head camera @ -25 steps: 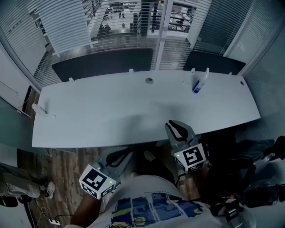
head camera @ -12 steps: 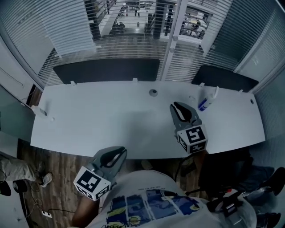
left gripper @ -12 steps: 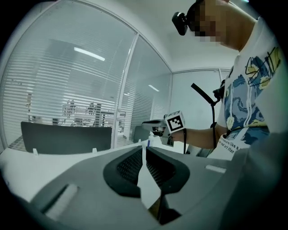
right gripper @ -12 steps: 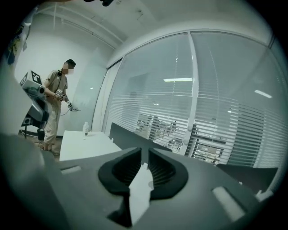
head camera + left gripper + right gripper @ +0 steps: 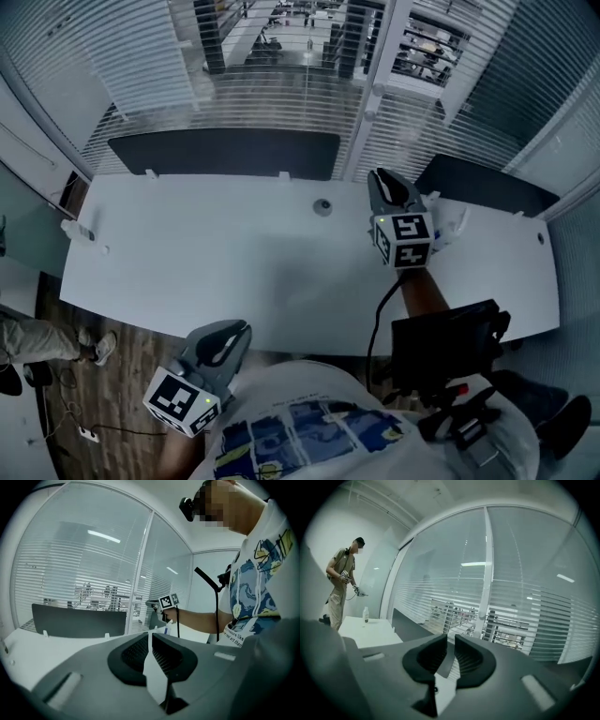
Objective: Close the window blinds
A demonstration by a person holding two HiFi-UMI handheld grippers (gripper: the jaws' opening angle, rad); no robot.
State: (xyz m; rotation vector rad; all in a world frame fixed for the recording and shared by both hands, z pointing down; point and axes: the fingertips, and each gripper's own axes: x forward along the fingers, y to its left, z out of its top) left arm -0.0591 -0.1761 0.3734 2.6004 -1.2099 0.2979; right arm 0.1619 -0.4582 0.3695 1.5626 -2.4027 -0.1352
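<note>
The right gripper (image 5: pixel 391 184) was held over the far edge of the desk (image 5: pixel 187 253), near the lowered window blinds (image 5: pixel 281 103), its fingers slightly parted and empty. The left gripper (image 5: pixel 228 336) was seen at the desk's near edge, fingers seemingly a sliver apart, nothing held.
</note>
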